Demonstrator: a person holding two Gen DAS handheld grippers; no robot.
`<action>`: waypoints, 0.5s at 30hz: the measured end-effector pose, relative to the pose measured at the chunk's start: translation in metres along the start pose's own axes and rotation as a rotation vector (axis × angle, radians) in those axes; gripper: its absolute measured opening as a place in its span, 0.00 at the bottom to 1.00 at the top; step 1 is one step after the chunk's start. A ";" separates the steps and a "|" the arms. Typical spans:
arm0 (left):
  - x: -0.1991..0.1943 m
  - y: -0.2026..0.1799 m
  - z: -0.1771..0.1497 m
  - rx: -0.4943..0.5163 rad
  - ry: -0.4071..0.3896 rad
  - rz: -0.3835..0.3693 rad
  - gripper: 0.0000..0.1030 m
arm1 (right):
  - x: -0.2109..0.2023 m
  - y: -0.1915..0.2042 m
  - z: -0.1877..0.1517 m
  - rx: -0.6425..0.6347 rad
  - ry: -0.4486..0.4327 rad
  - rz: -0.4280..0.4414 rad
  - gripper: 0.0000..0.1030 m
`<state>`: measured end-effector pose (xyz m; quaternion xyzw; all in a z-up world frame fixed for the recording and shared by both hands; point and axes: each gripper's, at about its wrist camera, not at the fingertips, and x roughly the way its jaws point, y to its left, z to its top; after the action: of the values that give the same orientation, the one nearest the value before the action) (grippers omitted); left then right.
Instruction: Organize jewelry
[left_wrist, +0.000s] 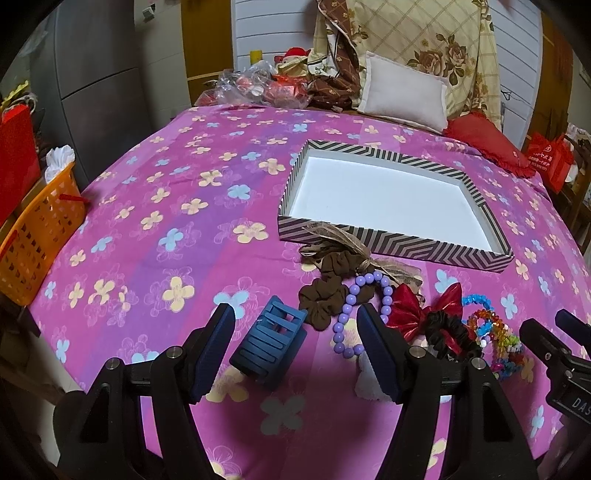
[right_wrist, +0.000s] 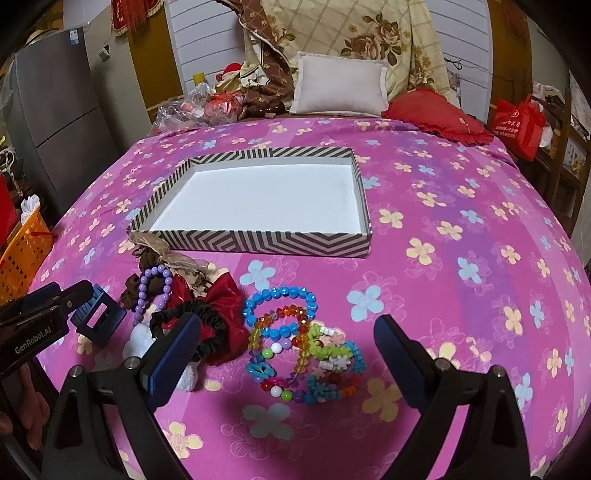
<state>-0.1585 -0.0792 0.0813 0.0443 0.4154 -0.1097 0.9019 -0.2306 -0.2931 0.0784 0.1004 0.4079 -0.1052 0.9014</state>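
Left wrist view: the left gripper (left_wrist: 295, 354) gapes wide around a blue hair claw (left_wrist: 269, 341), unclasped, with the striped tray (left_wrist: 391, 243) at one o'clock and bare bedspread (left_wrist: 147, 221) toward ten. Right wrist view: the right gripper (right_wrist: 288, 354) spreads wide over the bead bracelets (right_wrist: 291, 347), with clear cloth toward three o'clock.

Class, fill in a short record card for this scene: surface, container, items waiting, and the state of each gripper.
surface: pink floral bedspread
container: striped tray, white inside, nothing in it
items waiting: blue hair claw, purple bead bracelet, brown scrunchie, red bow, blue bead bracelet
left gripper: open, around the hair claw
right gripper: open, above the bracelets
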 end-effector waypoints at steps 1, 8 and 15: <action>0.000 0.000 -0.001 0.000 0.000 0.001 0.69 | 0.000 0.001 -0.001 -0.002 0.002 0.001 0.94; 0.002 0.002 -0.003 0.001 0.006 0.004 0.69 | 0.002 0.003 -0.001 -0.005 0.005 0.006 0.94; 0.004 0.003 -0.005 -0.001 0.012 0.004 0.69 | 0.003 0.005 -0.001 -0.011 0.015 0.011 0.94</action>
<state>-0.1587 -0.0761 0.0753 0.0454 0.4205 -0.1074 0.8997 -0.2283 -0.2880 0.0757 0.0987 0.4148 -0.0973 0.8993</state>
